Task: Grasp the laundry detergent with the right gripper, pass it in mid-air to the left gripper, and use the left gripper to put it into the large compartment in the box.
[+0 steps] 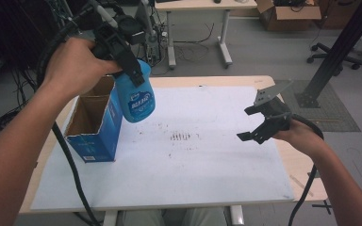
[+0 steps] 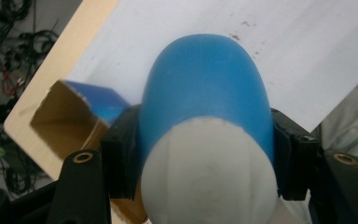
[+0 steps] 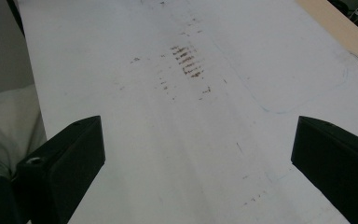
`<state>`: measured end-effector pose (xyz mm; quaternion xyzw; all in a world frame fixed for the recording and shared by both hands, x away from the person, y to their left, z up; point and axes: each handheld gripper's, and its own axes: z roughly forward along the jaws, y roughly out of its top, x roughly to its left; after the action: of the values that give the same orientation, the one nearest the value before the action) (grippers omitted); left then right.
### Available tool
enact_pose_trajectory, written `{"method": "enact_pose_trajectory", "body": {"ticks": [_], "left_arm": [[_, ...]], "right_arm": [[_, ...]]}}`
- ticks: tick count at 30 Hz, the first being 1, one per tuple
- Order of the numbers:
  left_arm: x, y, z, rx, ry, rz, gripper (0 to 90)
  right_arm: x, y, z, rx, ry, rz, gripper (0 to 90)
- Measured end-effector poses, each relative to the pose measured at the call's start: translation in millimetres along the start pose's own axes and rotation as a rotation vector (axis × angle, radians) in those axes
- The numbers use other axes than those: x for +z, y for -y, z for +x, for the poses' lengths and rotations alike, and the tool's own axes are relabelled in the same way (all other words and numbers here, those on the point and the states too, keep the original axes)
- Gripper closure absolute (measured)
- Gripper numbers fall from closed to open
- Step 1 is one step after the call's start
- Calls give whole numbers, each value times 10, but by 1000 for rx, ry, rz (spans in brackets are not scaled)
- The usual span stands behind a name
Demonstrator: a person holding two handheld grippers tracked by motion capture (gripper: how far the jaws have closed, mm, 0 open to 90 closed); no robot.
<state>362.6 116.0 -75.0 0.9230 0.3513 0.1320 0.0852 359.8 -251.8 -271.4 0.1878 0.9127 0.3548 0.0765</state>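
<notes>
Here, at the upper left of the high view, the left gripper [image 1: 128, 70] clamps a blue bottle [image 1: 138, 96] by its top, hanging it above the open blue box [image 1: 99, 125] on the tabletop [image 1: 193, 165]. At right, the right gripper [image 1: 257, 123] hovers empty, jaws spread wide.

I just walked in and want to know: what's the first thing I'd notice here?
Probably the blue bottle, held up in the air by the left hand-held gripper, just above an open blue cardboard box at the table's left side. After that, the right hand-held gripper, jaws wide open with nothing in them, hanging over the right part of the white mat, which has some brown smudges in the middle.
</notes>
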Motion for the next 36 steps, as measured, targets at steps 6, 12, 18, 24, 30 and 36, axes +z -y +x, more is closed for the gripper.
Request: {"method": "enact_pose_trajectory", "body": {"ticks": [6, 12, 18, 24, 30, 36], "left_arm": [[-111, 94, 189, -134, -42, -1, 380], [-161, 237, 399, -271, -77, 16, 380], [-136, 384, 586, -396, -97, 46, 380], [-113, 496, 721, -491, -122, 58, 380], [-69, 588, 836, -586, -144, 58, 382], [16, 648, 909, -641, -173, 61, 382]], "right_arm": [[-54, 36, -36, 0, 11, 23, 26], [-102, 58, -74, -1, 14, 32, 26], [-104, 77, -90, -3, 11, 37, 27], [-114, 101, -105, -2, 8, 35, 28], [-148, 138, -119, 0, 13, 38, 29], [-191, 180, -133, 4, 17, 36, 31]]}}
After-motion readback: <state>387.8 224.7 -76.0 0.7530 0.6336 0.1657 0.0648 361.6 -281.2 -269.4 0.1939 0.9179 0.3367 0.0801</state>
